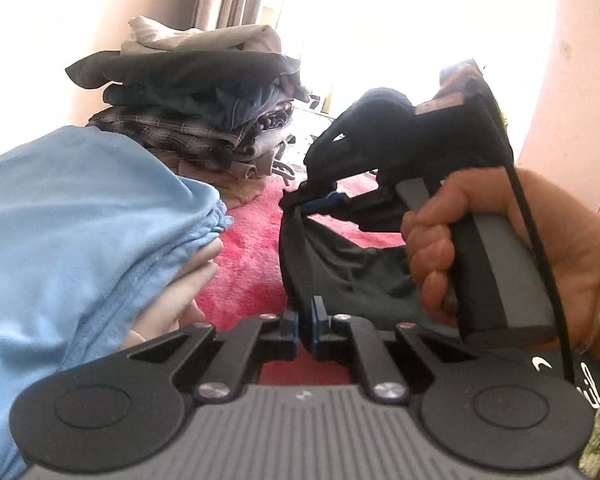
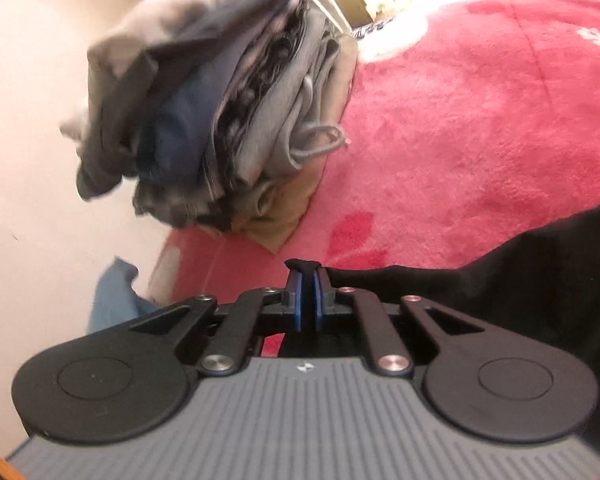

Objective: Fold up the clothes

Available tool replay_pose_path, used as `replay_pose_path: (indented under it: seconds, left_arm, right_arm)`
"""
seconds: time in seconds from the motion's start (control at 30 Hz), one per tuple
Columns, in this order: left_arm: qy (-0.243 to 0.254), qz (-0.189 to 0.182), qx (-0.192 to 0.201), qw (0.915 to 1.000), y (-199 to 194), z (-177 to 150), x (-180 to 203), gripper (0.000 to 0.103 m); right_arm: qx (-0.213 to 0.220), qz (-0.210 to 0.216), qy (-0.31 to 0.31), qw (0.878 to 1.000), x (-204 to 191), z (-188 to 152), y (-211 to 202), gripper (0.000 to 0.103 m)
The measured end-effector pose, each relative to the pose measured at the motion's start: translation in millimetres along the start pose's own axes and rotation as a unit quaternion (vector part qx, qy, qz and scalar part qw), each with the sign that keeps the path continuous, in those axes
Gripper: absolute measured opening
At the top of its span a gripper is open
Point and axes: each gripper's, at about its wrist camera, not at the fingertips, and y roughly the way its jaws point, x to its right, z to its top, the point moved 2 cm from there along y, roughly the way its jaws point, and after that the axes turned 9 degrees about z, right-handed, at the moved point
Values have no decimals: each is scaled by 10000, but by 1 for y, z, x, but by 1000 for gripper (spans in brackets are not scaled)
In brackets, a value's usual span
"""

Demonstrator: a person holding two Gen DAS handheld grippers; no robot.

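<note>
1. Dark garment [image 1: 340, 264], draped over the red bed [image 1: 244, 264], is pinched at its edge by both claws.
2. Left claw [image 1: 305, 320] and right claw [image 2: 308, 300], each clamped on cloth, are best raised evenly so the edge is kept taut.

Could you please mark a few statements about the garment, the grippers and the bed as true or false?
1. Both grippers are shut on the black garment. True: the left gripper and right gripper each pinch its cloth.
2. The blanket is green. False: it is red-pink.
3. A stack of folded clothes sits on the blanket. True.
4. The light blue cloth hangs from the right gripper. False: it lies left of the left gripper, in no jaws.
5. The black garment lies flat. False: it hangs between the grippers.
</note>
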Motion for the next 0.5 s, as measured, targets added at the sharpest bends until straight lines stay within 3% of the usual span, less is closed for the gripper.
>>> replay_pose_path:
  seconds: [0.1,0.3,0.43,0.5]
  left_arm:
    - [63,162,-26,9998,0,-3,-3,6]
    - [257,468,-371,9979,11,-15,-6,7]
    - [357,608,-464,9964,9,-21,-8,12]
    - [418,665,-447,9959,6,-22,-8,13]
  right_arm:
    - [-84,149,-179,9997,-4,-3,9,5]
    - [-532,-66,-638,9965,1,-17,51,6]
    - [-263,176,-282,9991,9,-7,50,9]
    - [148,267,84,9995,18,4,33,17]
